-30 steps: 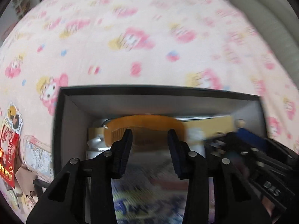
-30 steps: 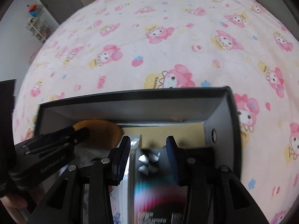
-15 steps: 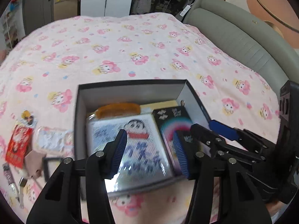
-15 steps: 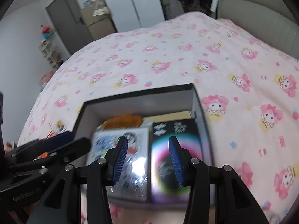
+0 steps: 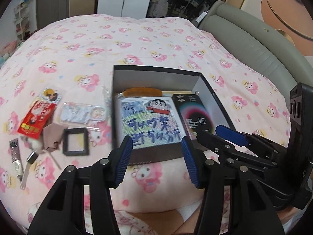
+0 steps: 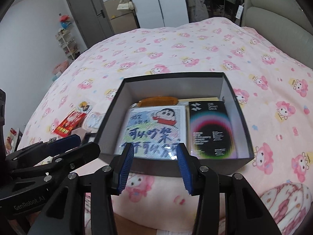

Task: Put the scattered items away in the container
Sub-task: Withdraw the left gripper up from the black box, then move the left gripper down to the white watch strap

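1. On the pink cartoon-print bed (image 6: 195, 45), a dark open-topped box (image 6: 242, 121) sits just ahead of both tools.
2. Left tool (image 5: 156, 160) and right tool (image 6: 154, 168): jaws apart, nothing between them.
3. Inside the box, a cartoon-boy card (image 6: 154, 127) lies beside a black booklet (image 6: 211, 129); "GenRobot.AI" marks the left tool's body.
4. Left of the box, a red packet (image 5: 35, 121) and small black frame (image 5: 75, 142) lie scattered.

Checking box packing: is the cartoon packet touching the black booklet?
Touching. Right wrist view: cartoon packet lies edge to edge against black booklet, no gap.
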